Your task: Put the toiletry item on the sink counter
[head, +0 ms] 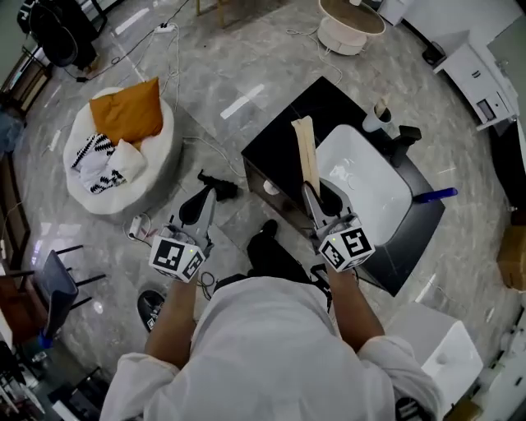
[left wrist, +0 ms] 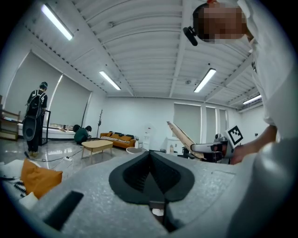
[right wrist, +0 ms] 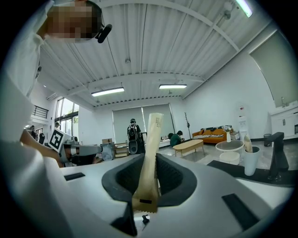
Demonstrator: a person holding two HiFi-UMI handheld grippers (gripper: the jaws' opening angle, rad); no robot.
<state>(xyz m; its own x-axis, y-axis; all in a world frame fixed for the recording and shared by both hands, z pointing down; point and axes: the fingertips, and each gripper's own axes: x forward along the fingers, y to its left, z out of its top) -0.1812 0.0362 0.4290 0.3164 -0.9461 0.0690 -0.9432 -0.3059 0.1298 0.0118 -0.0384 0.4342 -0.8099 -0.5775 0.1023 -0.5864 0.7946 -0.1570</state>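
The toiletry item is a long beige paper packet (head: 305, 156). My right gripper (head: 315, 196) is shut on its lower end, and it sticks up over the black sink counter (head: 283, 140) beside the white basin (head: 366, 185). In the right gripper view the packet (right wrist: 151, 158) stands upright between the pads. My left gripper (head: 205, 196) hangs over the floor left of the counter, shut with nothing in it. From the left gripper view its jaws meet on a line (left wrist: 150, 160), and the packet (left wrist: 182, 135) shows off to the right.
A white cup (head: 377, 120) and a dark faucet (head: 403, 138) stand at the counter's back; a blue item (head: 436, 196) lies at its right edge. On the floor are a white beanbag (head: 123, 152) with an orange cushion, cables, and a round table (head: 349, 25).
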